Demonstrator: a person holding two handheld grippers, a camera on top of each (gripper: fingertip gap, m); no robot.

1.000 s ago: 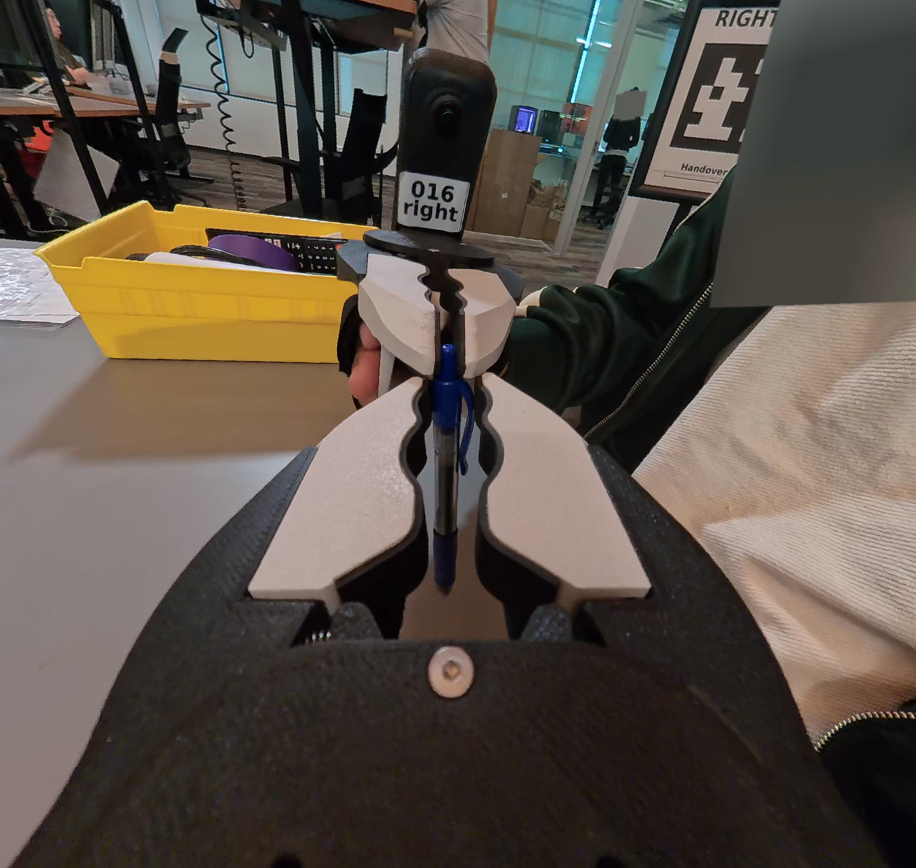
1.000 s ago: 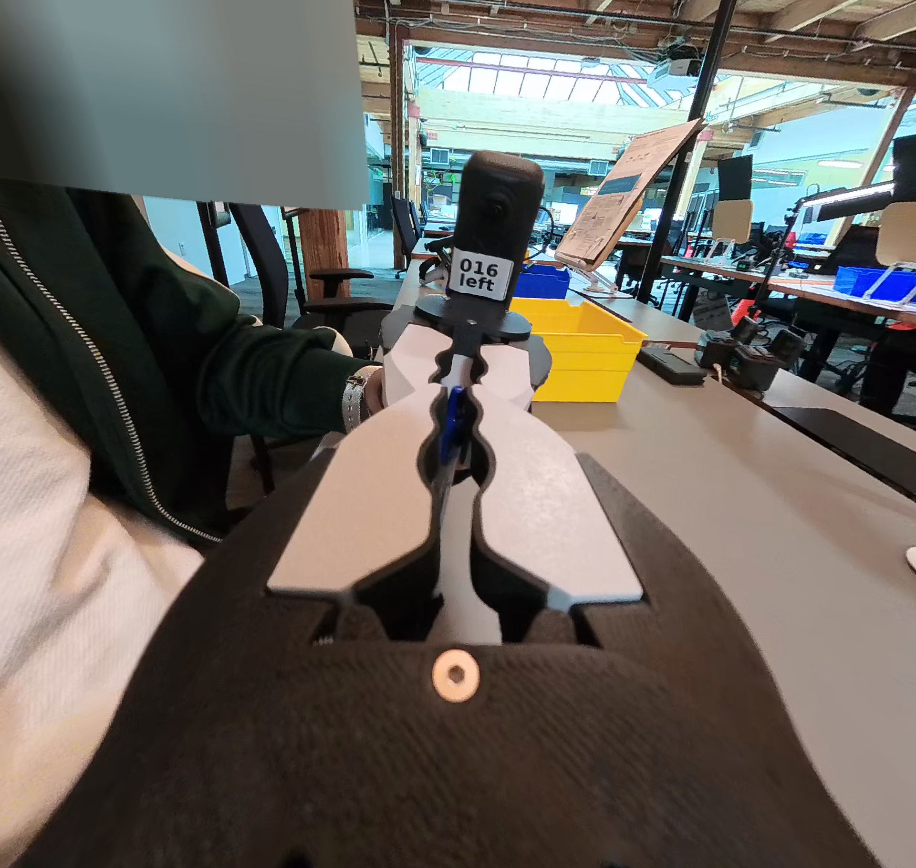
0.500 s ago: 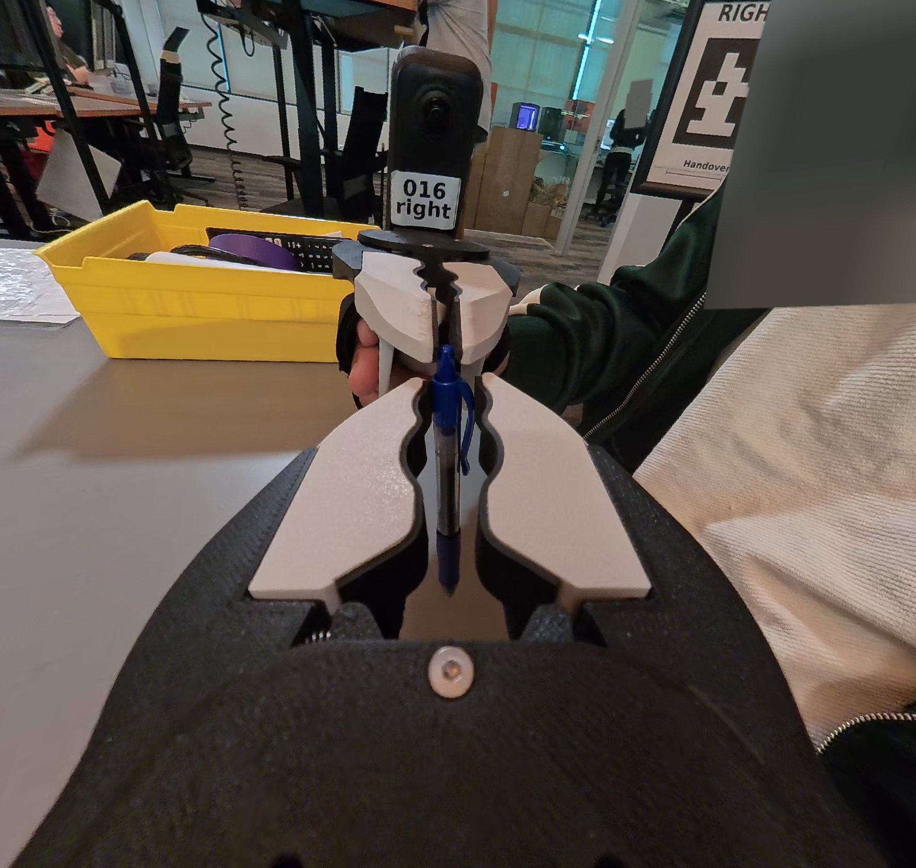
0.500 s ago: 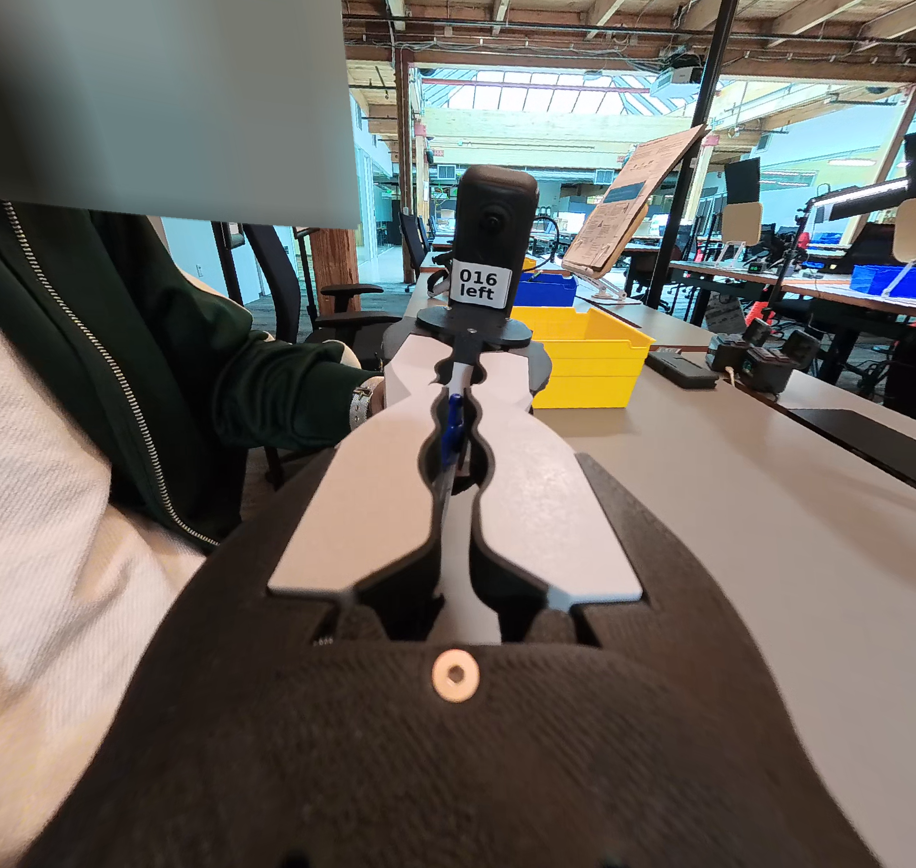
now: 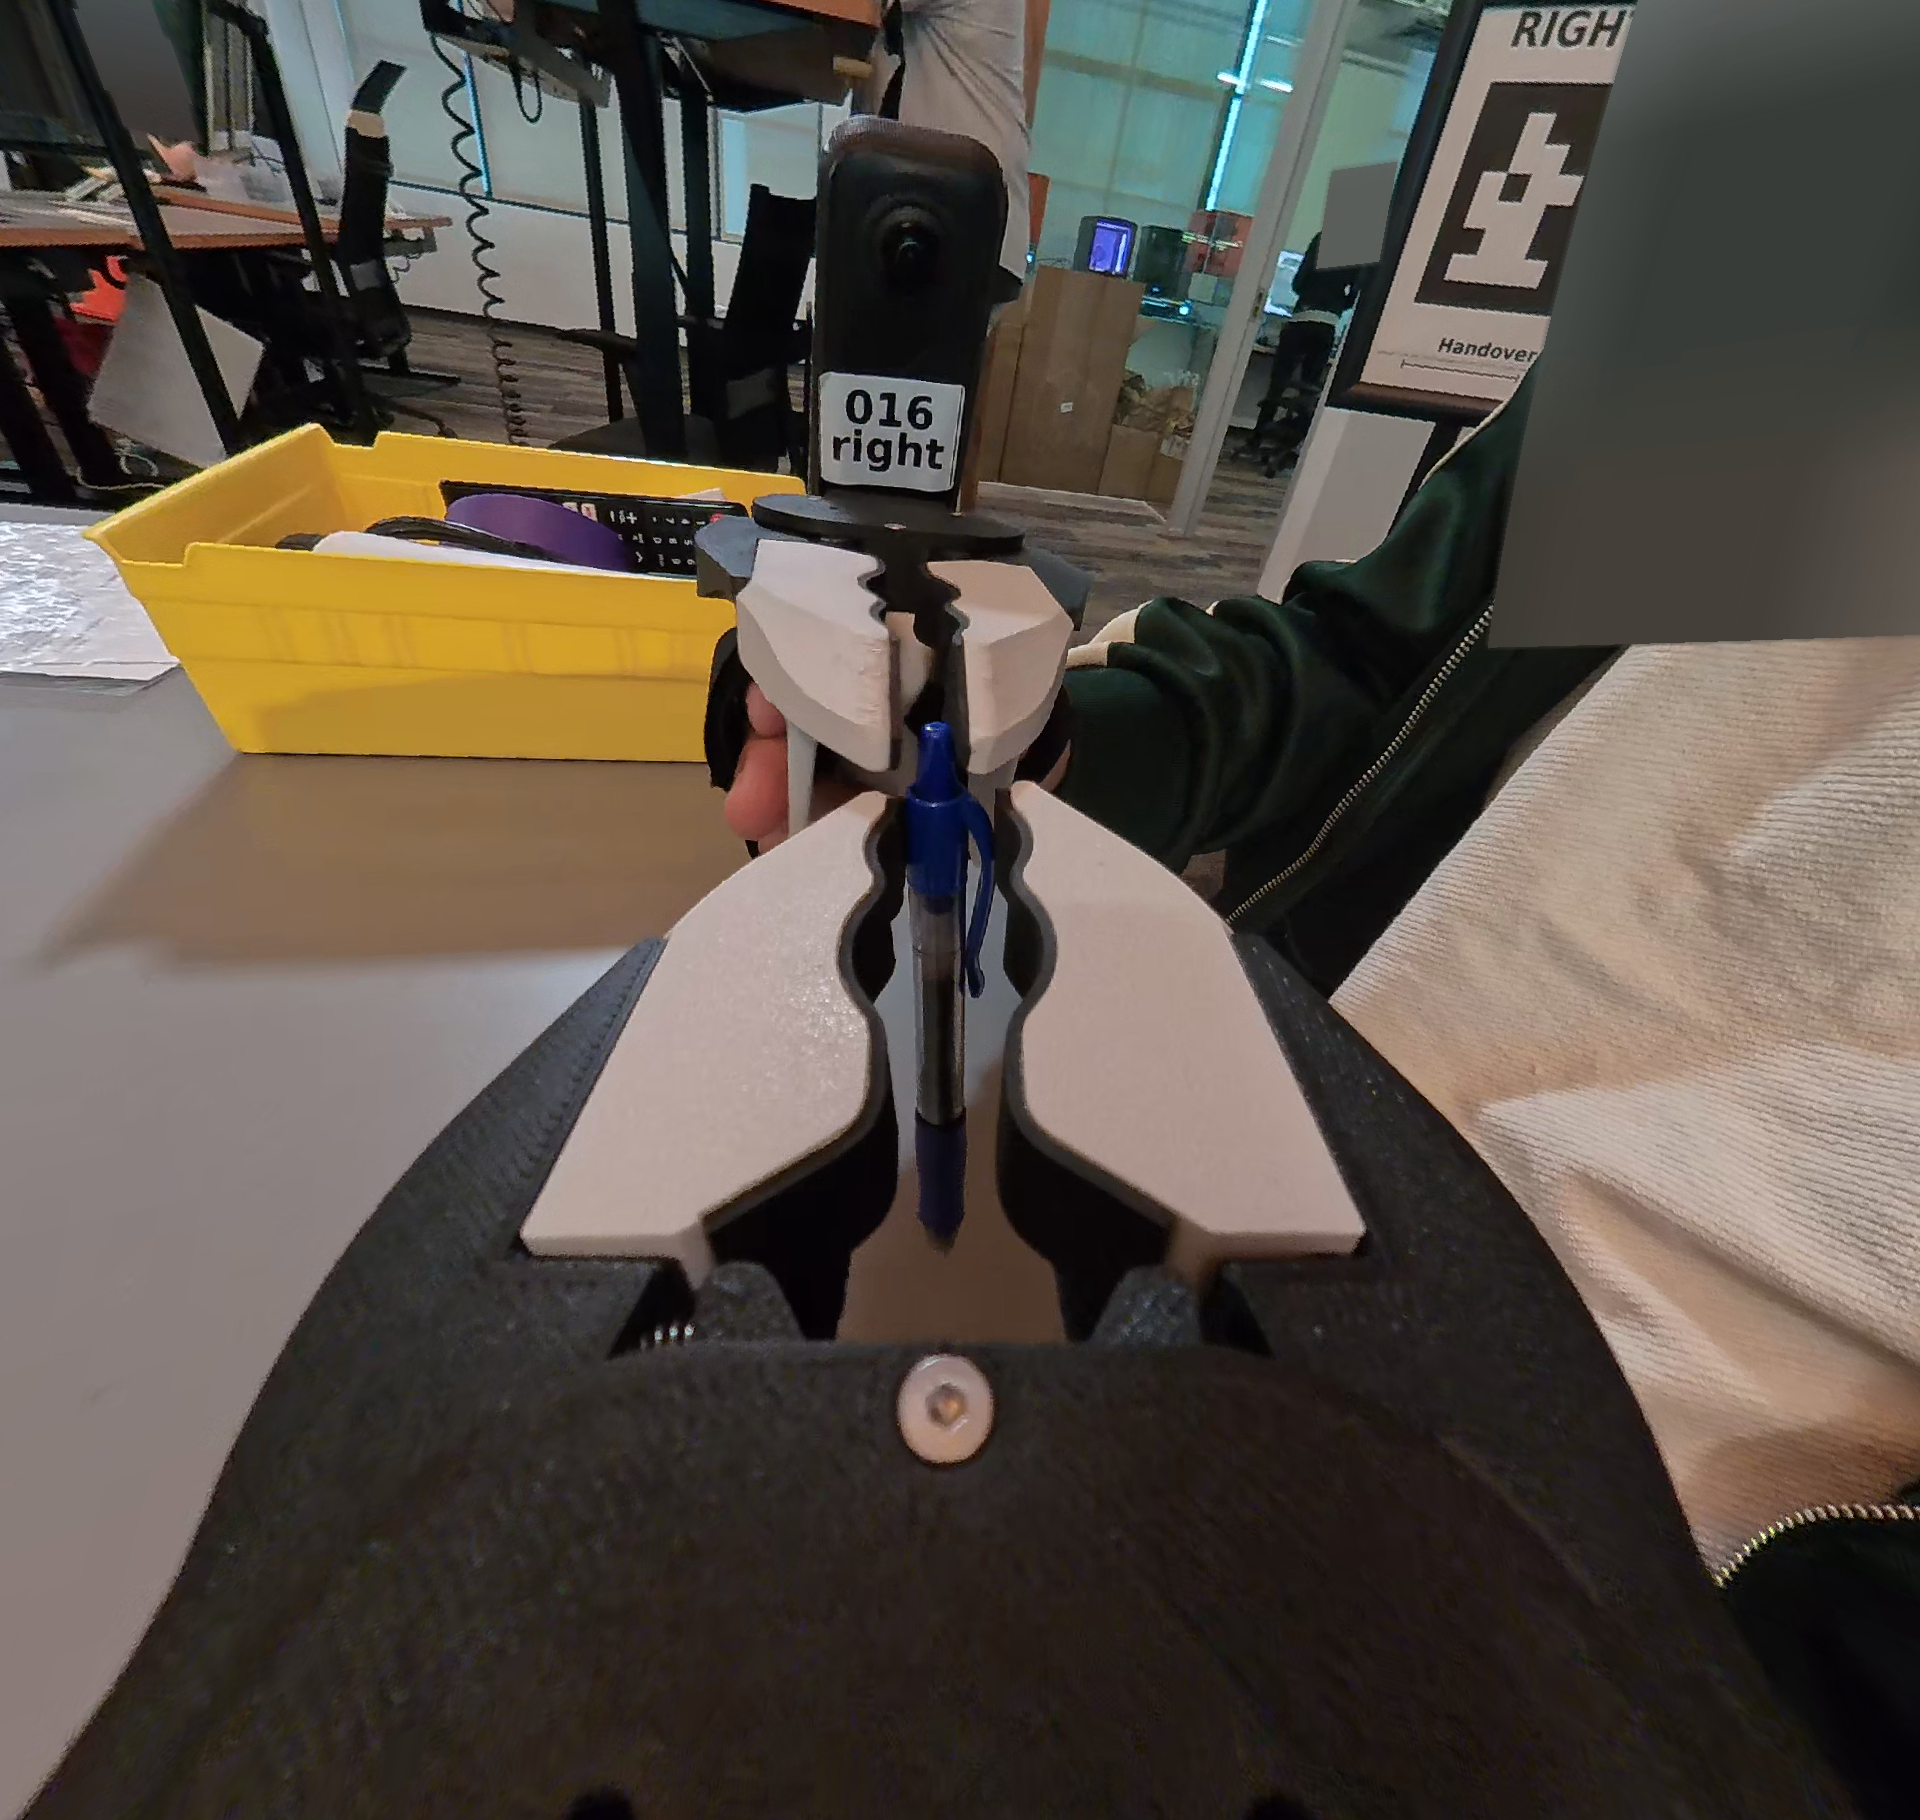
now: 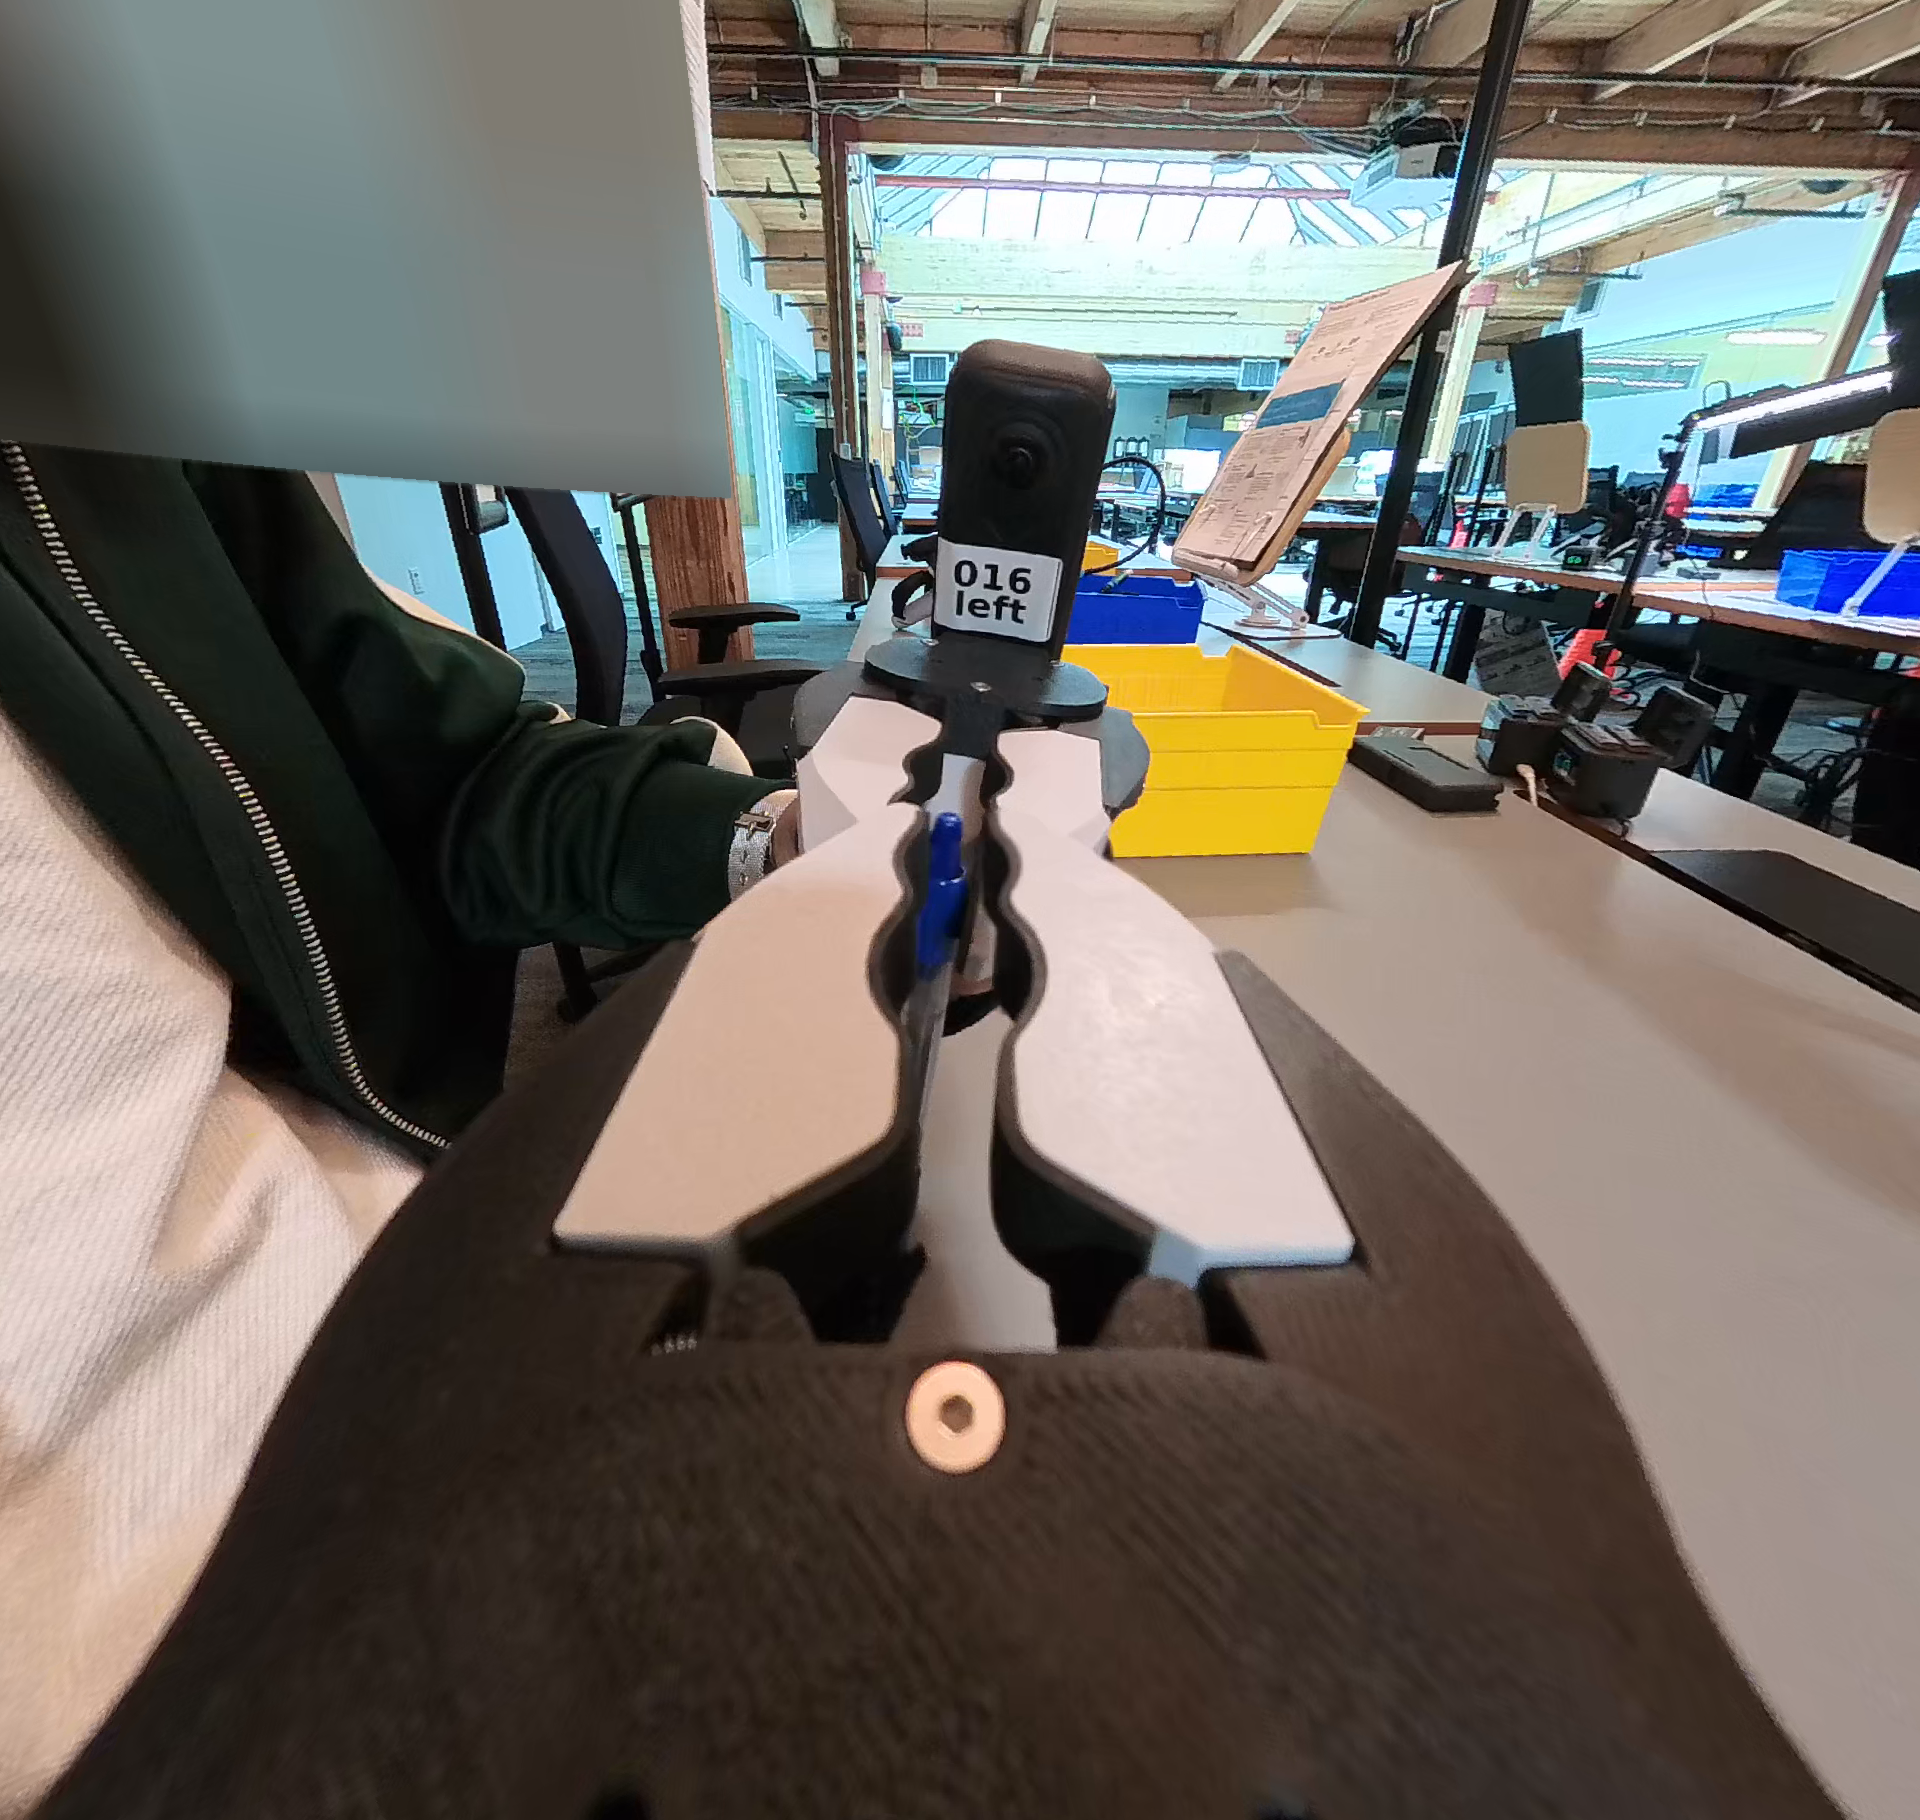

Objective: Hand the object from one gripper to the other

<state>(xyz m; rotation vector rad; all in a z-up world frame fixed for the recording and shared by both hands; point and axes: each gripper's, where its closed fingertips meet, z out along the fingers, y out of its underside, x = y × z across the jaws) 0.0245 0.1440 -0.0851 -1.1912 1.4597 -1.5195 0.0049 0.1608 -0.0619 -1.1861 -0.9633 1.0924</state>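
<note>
A blue capped pen (image 5: 935, 991) stands upright between both grippers, which meet tip to tip above the grey table (image 5: 260, 991). My left gripper (image 5: 940, 814) has its fingers closed narrowly on the pen just below the cap. The right gripper (image 5: 928, 731) faces it from behind, a hand wrapped around its body. In the right wrist view the pen (image 6: 940, 887) sits between the fingers of my right gripper (image 6: 956, 825), pressed against the left-hand finger. The left gripper (image 6: 961, 794) shows just beyond it with the same narrow gap. The pen's lower end hangs free below the fingers.
A yellow bin (image 5: 416, 648) holding a remote and other items stands on the table behind the grippers. Another yellow bin (image 6: 1226, 762), a blue bin (image 6: 1138, 607), black devices (image 6: 1590, 742) and a tilted board on a stand (image 6: 1320, 420) lie farther along. The person's torso (image 5: 1662, 939) is close by.
Almost nothing. The two grippers stay tip to tip with the same narrow gaps, drifting only slightly against each other. The pen keeps its place between the left fingers.
</note>
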